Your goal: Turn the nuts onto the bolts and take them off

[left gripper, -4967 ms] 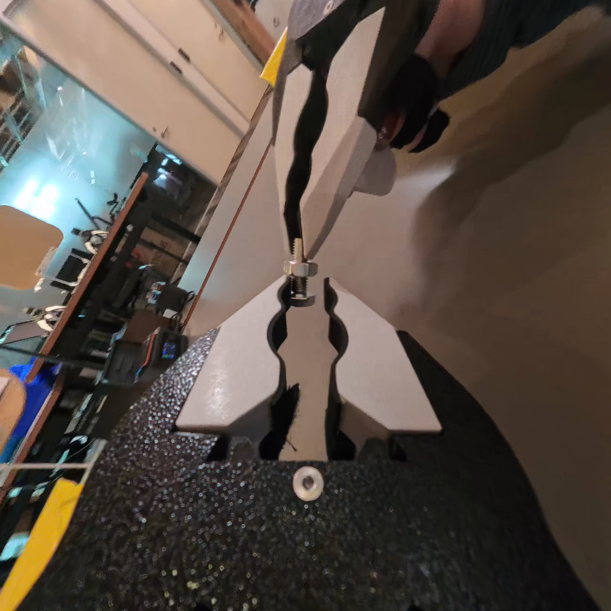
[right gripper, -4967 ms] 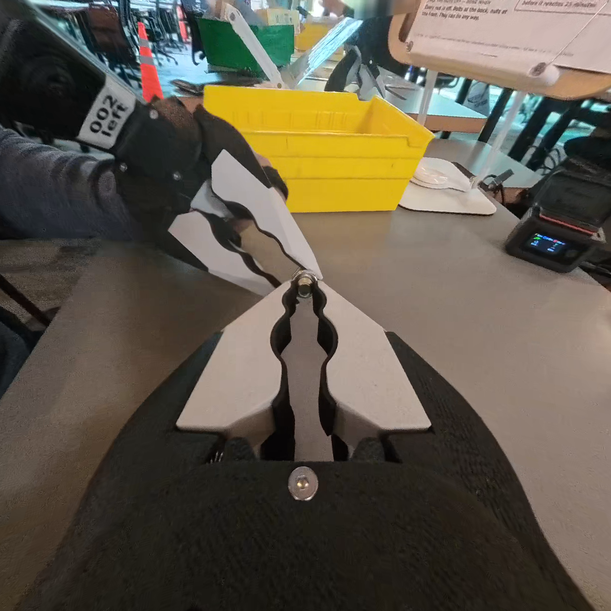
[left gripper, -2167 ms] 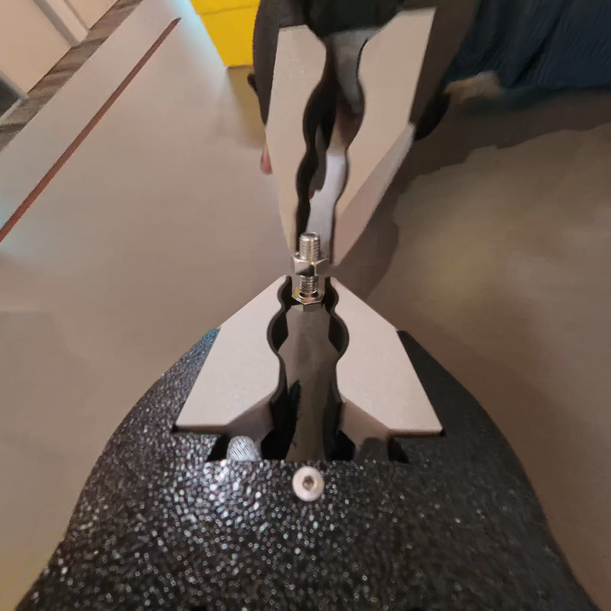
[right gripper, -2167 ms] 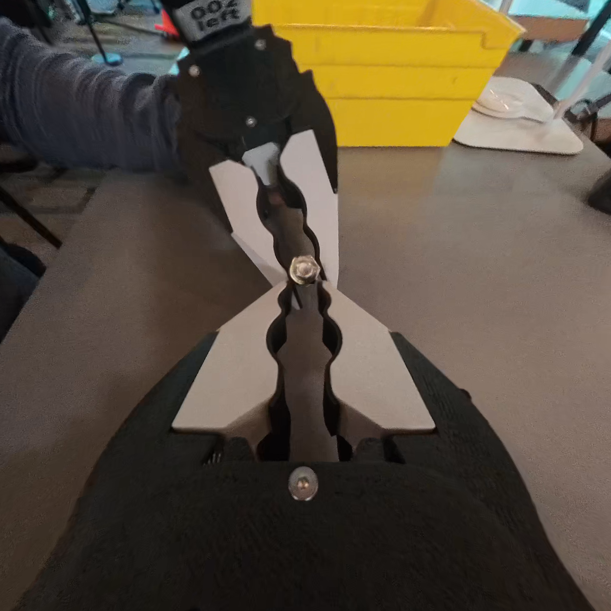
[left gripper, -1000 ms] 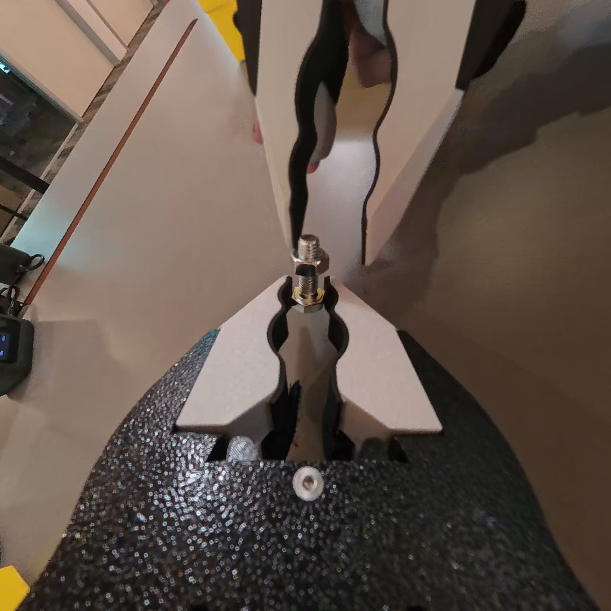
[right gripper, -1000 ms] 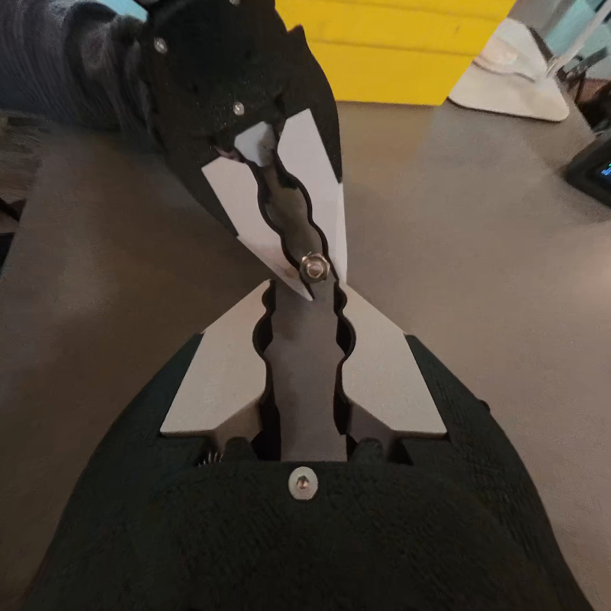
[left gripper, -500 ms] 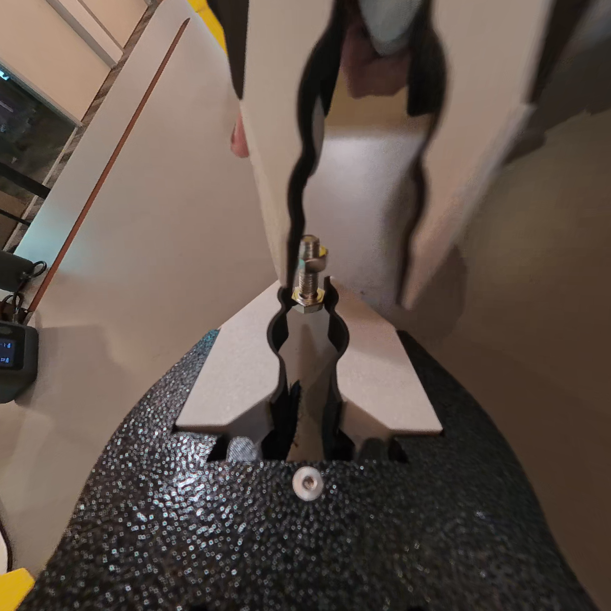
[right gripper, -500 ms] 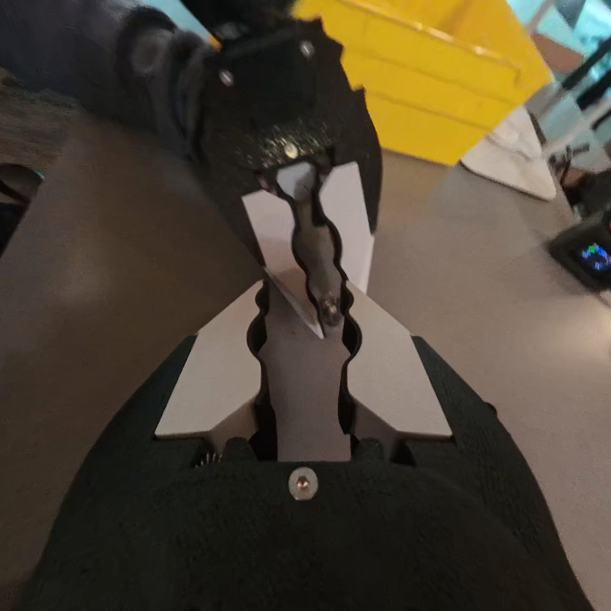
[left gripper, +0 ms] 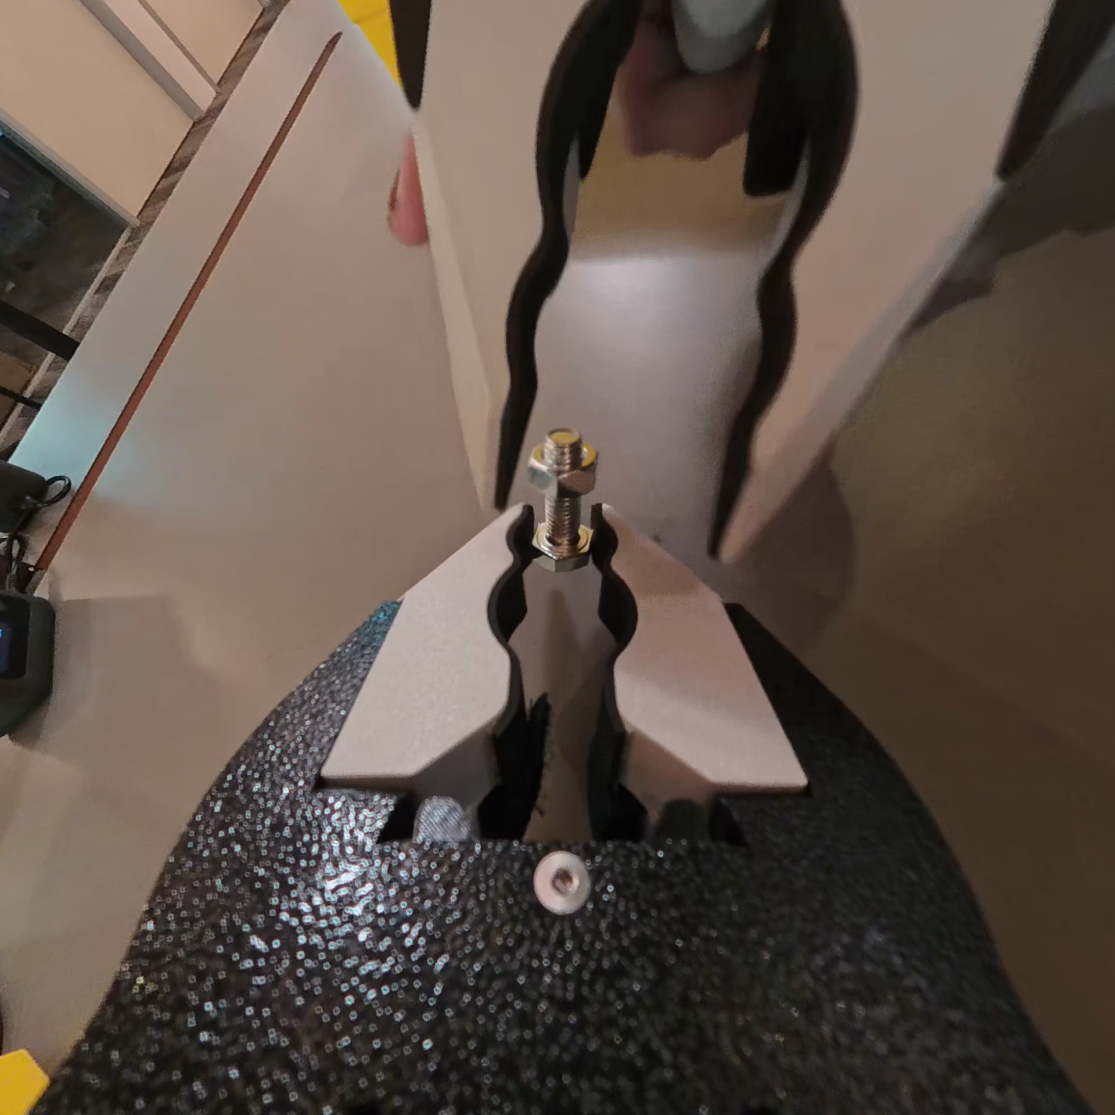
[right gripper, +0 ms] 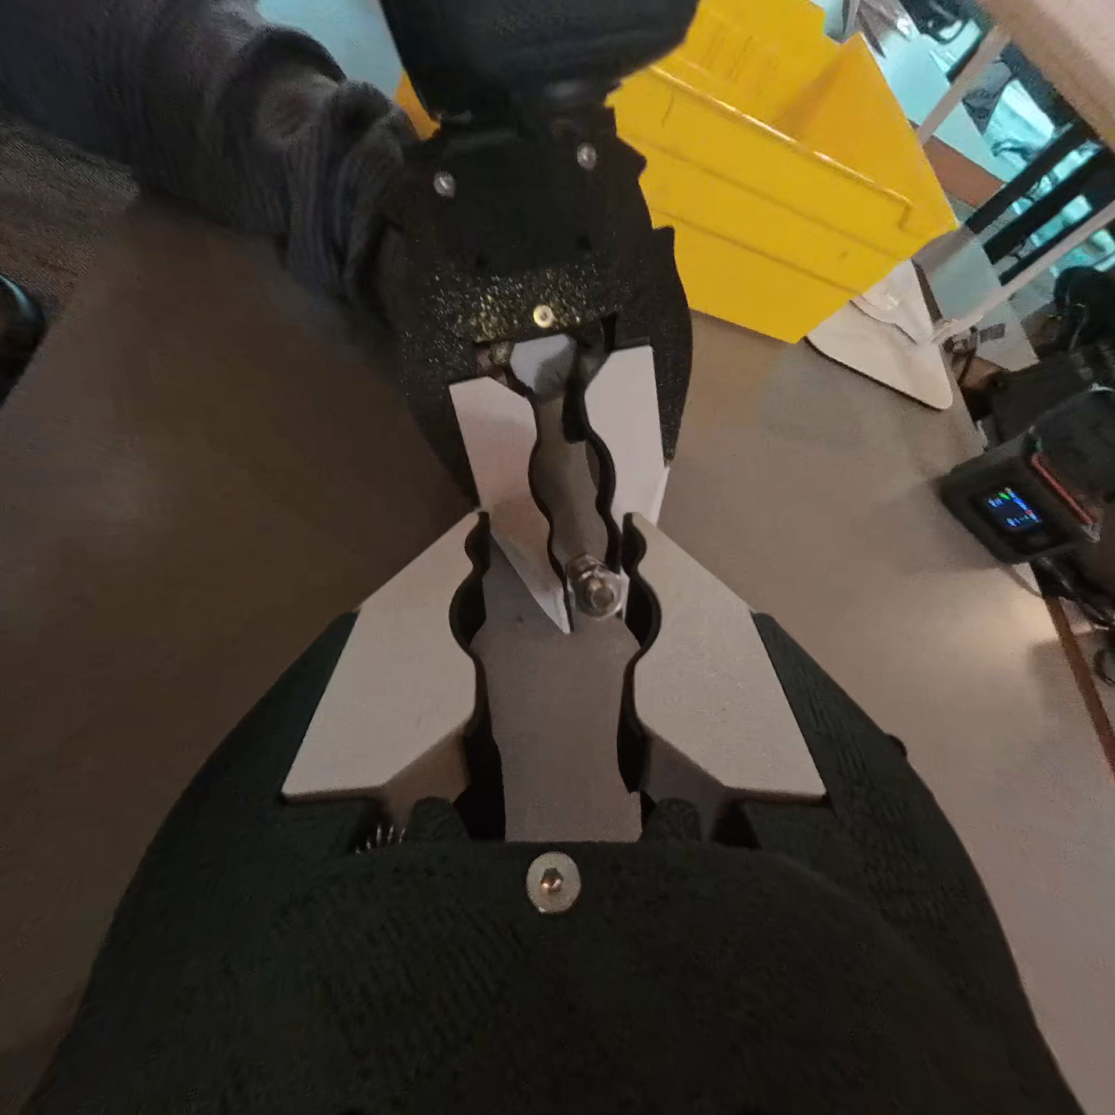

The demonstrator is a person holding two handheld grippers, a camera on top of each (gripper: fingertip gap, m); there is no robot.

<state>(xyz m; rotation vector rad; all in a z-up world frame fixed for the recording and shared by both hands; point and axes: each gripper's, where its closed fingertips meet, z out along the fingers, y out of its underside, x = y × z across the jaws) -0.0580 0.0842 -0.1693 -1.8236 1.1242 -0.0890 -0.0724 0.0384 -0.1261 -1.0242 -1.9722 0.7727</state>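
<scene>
Meanwhile, left gripper (left gripper: pixel 562 526) clamps the bolt (left gripper: pixel 561 524) (nut (left gripper: pixel 562 473) near its tip); right gripper (right gripper: pixel 552 524) gapes around it.

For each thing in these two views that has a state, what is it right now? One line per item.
Left claw: shut on the bolt's head.
Right claw: open, fingers apart on either side of the bolt's tip, touching nothing.
Bolt: held by its head, threaded end pointing away from the left claw.
Nut: threaded on near the bolt's tip.
Small device: screen lit.
Yellow bin: on the table, contents not visible.
</scene>
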